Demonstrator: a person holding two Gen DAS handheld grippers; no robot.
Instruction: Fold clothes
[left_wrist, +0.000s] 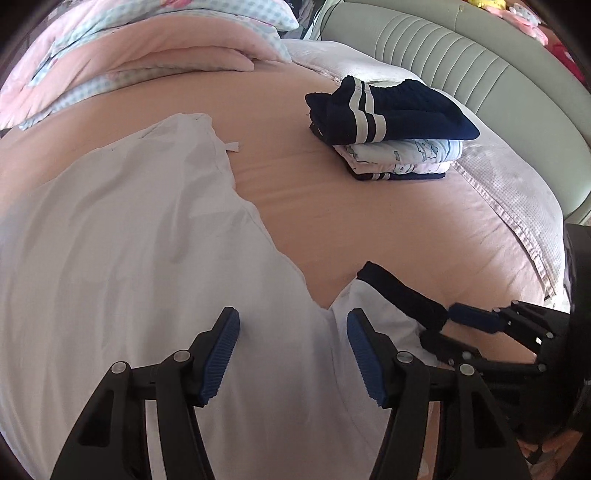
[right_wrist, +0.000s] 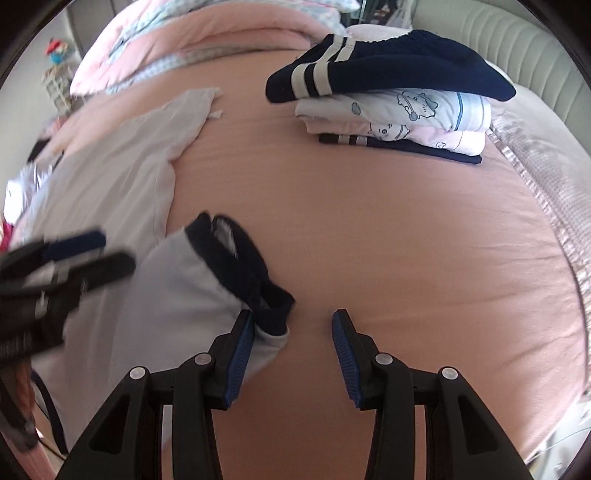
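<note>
White garment (left_wrist: 122, 240) is looking like thin matt cloth with dark ribbed cuff (right_wrist: 240, 254), pink sheet (right_wrist: 388, 240) smooth matt fabric, gripper pads (left_wrist: 221, 354) ridged blue rubber on black plastic.

Below me spreads a bed under a smooth pink sheet (right_wrist: 388, 221), washed in soft daylight. A padded, ribbed grey-green headboard (left_wrist: 461, 48) curves along its far right side, and a rumpled pink quilt (left_wrist: 147, 55) with a checked lining lies heaped at the far left.
</note>
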